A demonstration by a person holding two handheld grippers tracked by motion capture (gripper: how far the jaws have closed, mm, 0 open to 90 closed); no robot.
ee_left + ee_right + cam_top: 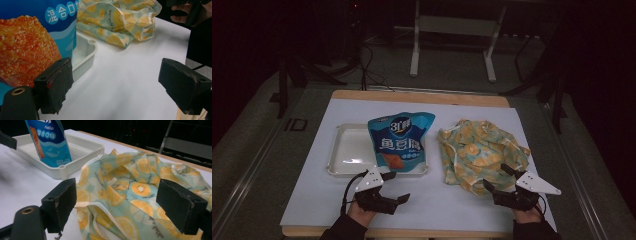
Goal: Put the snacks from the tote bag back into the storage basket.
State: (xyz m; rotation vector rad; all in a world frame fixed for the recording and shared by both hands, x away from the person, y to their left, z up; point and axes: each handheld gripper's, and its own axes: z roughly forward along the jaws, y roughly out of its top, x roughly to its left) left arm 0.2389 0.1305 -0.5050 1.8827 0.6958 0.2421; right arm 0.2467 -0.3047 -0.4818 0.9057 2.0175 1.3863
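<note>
Both claws wide open & empty: left gripper (382,196) sits just in front of snack bag (399,141) leaning in tray (343,150), right gripper (506,184) at edge of lemon-print bag (479,150), prob. so each can grab its own item

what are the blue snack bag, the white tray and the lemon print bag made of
Blue snack bag: likely glossy plastic film, smooth printed surface with sheen.
White tray: looks like rigid moulded plastic, with a raised rim and rounded corners.
Lemon print bag: probably soft fabric or thin coated cloth; it crumples into folds.

Overhead forward-down view; two close low views, sharing snack bag (399,140) and cloth (130,195).
</note>
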